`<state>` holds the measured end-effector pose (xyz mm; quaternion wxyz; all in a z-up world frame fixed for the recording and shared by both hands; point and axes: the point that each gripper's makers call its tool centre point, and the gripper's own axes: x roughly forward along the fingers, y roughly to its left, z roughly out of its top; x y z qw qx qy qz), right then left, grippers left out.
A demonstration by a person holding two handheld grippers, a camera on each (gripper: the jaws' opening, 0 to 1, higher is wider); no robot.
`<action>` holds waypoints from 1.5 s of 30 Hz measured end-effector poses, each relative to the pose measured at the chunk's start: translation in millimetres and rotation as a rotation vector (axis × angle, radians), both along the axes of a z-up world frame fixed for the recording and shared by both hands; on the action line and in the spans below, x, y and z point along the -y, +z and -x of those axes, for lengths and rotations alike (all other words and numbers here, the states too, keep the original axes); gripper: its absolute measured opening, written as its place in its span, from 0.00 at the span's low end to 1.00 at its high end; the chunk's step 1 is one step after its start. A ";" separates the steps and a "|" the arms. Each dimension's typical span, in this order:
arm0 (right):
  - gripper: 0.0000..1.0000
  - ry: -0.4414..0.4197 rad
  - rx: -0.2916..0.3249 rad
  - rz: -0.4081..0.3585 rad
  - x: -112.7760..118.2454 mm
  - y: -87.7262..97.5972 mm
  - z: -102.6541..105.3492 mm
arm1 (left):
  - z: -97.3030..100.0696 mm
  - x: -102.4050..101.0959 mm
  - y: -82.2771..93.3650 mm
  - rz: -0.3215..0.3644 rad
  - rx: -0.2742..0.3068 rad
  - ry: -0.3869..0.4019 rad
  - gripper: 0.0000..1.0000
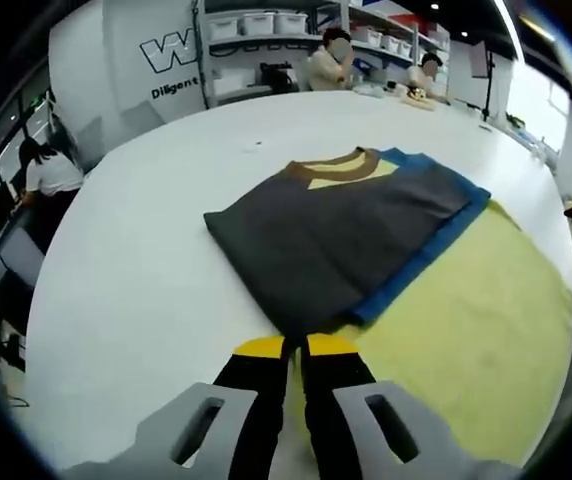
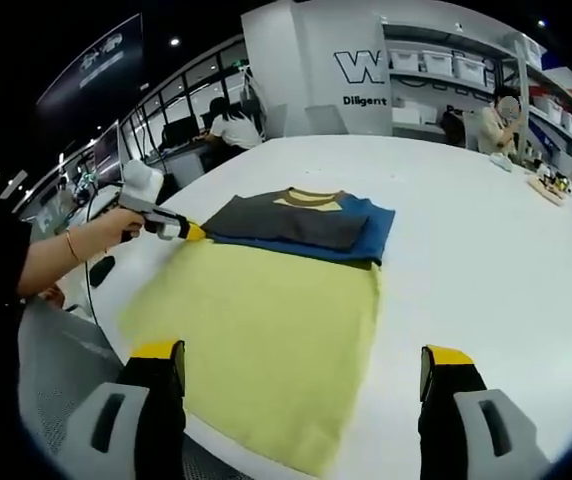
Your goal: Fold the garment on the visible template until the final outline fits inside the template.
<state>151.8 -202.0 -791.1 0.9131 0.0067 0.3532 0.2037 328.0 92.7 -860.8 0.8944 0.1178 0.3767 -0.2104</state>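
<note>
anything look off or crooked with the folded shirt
Slightly. The shirt is folded unevenly: the grey top layer sits skewed, leaving a blue strip exposed along one side. It lies at one end of the yellow template, with its collar end past the edge.

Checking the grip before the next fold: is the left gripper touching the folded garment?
Touching. The left gripper view shows the left gripper with jaws closed on the garment's near edge.

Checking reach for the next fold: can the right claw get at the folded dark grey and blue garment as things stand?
Probably yes. The right claw is open, with only flat yellow-green template cloth between it and the garment; the left claw sits at its far corner.
</note>
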 end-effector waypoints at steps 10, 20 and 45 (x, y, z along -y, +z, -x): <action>0.94 0.007 -0.032 0.002 -2.7 -7.1 1.9 | -2.1 -16.0 0.1 -0.009 -0.001 0.035 0.05; 0.96 0.013 -0.025 0.000 -6.1 -4.2 0.7 | -2.5 -18.5 11.4 0.030 0.018 0.053 0.24; 0.99 0.079 -0.061 0.015 -21.1 -9.1 10.0 | 64.1 2.4 37.8 0.027 -0.069 -0.124 0.98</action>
